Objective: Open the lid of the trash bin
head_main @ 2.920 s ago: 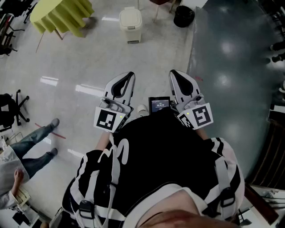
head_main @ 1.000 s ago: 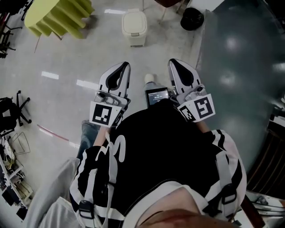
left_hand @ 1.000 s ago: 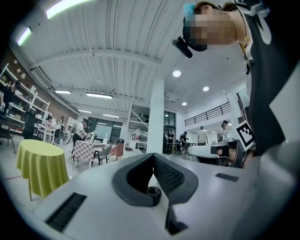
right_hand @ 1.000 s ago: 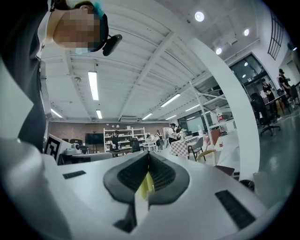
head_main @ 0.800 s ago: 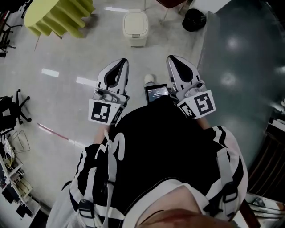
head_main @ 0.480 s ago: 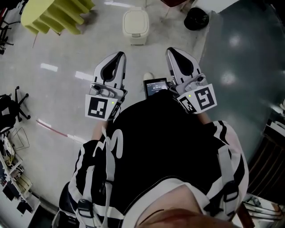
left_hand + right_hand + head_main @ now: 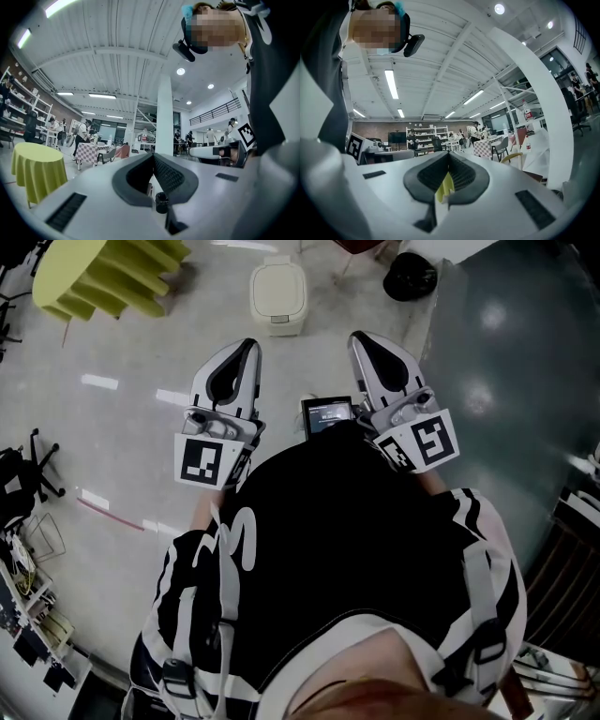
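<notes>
Head view: the bin (image 7: 278,294) stands on the floor (image 7: 131,418) well ahead of the person, its lid (image 7: 278,279) down. The left tool (image 7: 246,345) and the right tool (image 7: 361,337) are held side by side at the chest, both pointing toward the bin but well short of it and touching nothing. The step in hand looks like the approach, with the opening not yet begun.

Left tool's view: the jaws meet at the tips and hold nothing. It looks out level across the hall, and I cannot find the bin in it.

Right tool's view: these jaws are closed tip to tip too. A pale yellow strip (image 7: 445,185) shows in the slot behind the tips. I cannot tell whether it is part of the tool or something seen through the gap. Nothing looks gripped, and no bin shows here either.

Next, I judge, the person must close the remaining distance, tilt one tool down toward the bin, and either catch the lid's front edge or press a pedal, if there is one; no view shows a pedal clearly
</notes>
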